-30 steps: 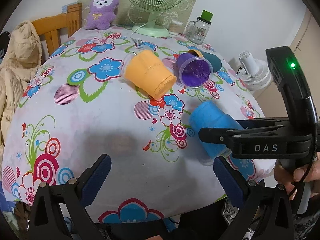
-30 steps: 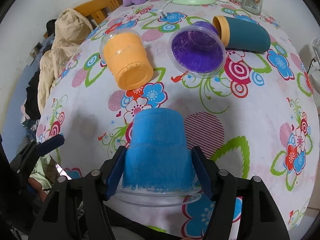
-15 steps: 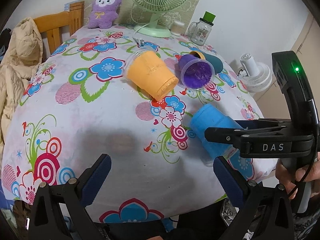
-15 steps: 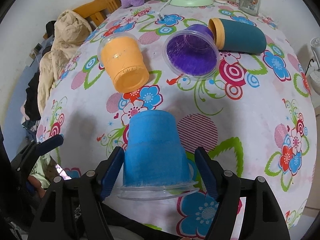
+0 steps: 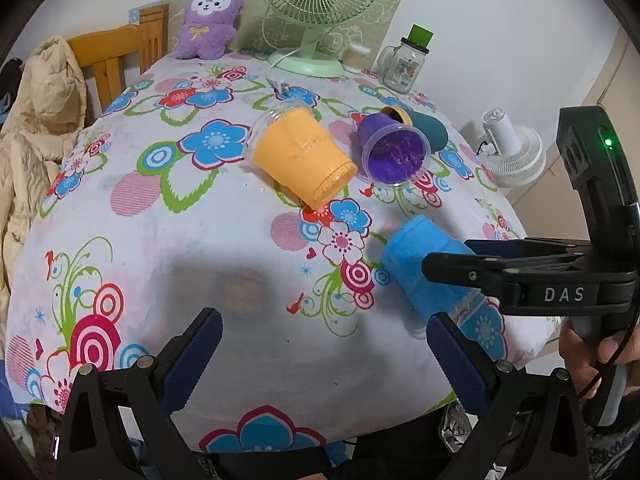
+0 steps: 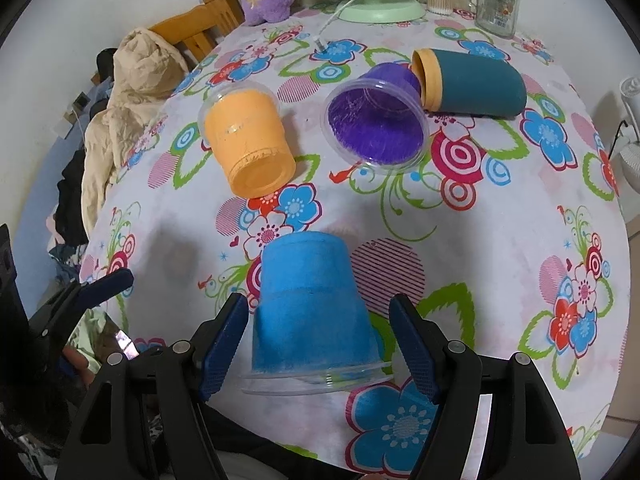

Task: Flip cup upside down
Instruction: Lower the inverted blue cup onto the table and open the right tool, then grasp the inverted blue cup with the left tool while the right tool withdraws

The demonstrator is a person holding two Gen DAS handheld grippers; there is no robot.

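Note:
A blue cup [image 6: 310, 304] stands upside down on the flowered tablecloth [image 6: 480, 240], clear rim down near the front edge; it also shows in the left wrist view [image 5: 416, 264]. My right gripper [image 6: 320, 344] is open, its fingers apart on either side of the cup with gaps showing. An orange cup [image 6: 248, 148], a purple cup [image 6: 376, 120] and a teal cup [image 6: 472, 80] lie on their sides further back. My left gripper [image 5: 320, 356] is open and empty over the front of the table.
A green fan [image 5: 320, 8], a purple plush toy [image 5: 212, 16] and a glass jar [image 5: 404, 64] stand at the far edge. A wooden chair with a beige jacket [image 5: 36, 120] is at the left. A white fan [image 5: 516, 152] is off the table's right.
My right gripper's fingers have opened away from the blue cup and drawn back a little. The cup stays upside down on the cloth. The left gripper has barely moved.

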